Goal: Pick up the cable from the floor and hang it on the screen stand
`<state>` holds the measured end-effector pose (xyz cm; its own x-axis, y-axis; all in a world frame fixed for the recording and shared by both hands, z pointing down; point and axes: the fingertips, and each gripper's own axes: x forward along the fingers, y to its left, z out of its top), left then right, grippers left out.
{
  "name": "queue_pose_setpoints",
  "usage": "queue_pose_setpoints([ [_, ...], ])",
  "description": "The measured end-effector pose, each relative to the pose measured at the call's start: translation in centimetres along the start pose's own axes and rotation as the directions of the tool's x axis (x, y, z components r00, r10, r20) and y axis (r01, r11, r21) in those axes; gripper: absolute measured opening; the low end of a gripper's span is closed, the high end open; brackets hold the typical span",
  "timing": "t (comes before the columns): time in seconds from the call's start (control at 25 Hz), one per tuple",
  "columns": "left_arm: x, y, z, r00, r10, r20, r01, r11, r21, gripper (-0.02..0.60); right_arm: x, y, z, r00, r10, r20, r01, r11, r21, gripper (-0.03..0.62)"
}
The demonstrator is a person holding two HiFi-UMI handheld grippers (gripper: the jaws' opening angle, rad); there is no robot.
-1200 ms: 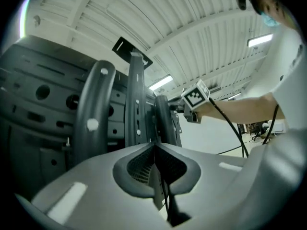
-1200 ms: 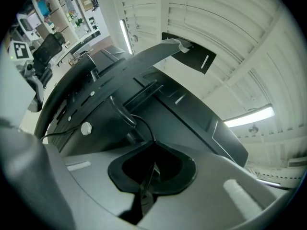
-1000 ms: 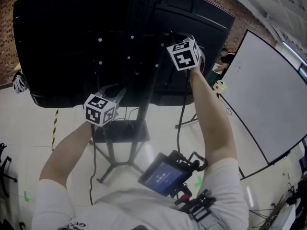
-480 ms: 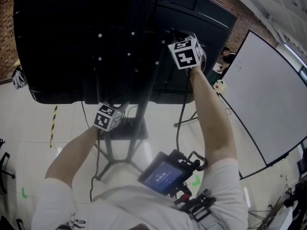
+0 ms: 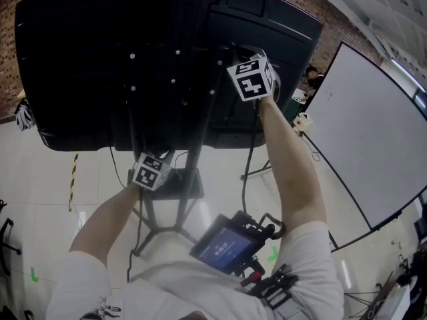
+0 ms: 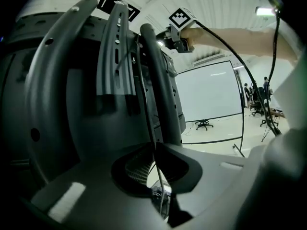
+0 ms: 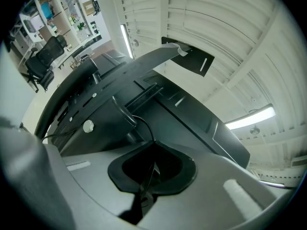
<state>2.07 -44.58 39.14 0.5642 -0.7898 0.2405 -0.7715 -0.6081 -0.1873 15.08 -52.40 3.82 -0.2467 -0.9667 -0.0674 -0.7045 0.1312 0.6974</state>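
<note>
Held high against the matte black back of a large screen: the right gripper, grey moulded jaws drawn tight together on a thin, round, rubber-sheathed black cable. Just ahead of those jaws, curling in a short smooth loop out of a stubby black plug-like fitting on the panel, then dropping straight into the pinch. Below that gripper, hanging in a long slack line past the bare forearm toward the glossy, pale tiled floor.

Lower and to the left, close beside the screen stand: the left gripper, jaws closing, with the same slim cable running down through the narrow slit between finely ribbed pads and pinched there. Straight ahead of these jaws, looming large, curved and rounded ribs of smooth dark grey plastic, dotted with small round holes, the cable drawn straight along them. Beneath this gripper, splayed black tubular legs and a flat dark rectangular shelf.

Off to the right of both grippers, a flat white board edged in a thin black frame. Nearer than either gripper, at chest height over a white shirt, a boxy black handheld unit with a small lit blue display.
</note>
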Motion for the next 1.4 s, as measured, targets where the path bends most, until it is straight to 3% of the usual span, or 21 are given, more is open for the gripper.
queue_pose_setpoints([
  [0.32,-1.7,1.1,0.2,1.0,-0.005,0.012,0.006,0.999,-0.043,0.006,0.0,0.0,-0.2,1.0,0.006,0.01,-0.006,1.0,0.001,0.021],
  [0.56,-7.2,4.5,3.4,0.993,0.061,0.105,-0.055,0.997,-0.059,0.006,-0.5,-0.3,-0.3,1.0,-0.003,0.015,0.003,1.0,0.02,0.021],
  [0.96,-17.8,13.4,14.4,0.934,0.216,0.284,-0.201,0.976,-0.08,0.006,-0.9,0.3,-1.0,1.0,-0.002,-0.001,0.002,0.999,0.032,0.02],
  [1.16,-19.7,16.8,18.8,0.927,0.231,0.297,-0.209,0.972,-0.103,0.006,-0.7,0.4,-0.9,1.0,-0.011,-0.01,0.012,1.0,0.023,0.02],
  [1.4,-19.3,20.4,21.4,0.941,0.231,0.246,-0.186,0.964,-0.192,0.006,-0.6,0.5,-1.1,0.999,-0.02,-0.029,0.019,0.999,-0.032,0.02],
])
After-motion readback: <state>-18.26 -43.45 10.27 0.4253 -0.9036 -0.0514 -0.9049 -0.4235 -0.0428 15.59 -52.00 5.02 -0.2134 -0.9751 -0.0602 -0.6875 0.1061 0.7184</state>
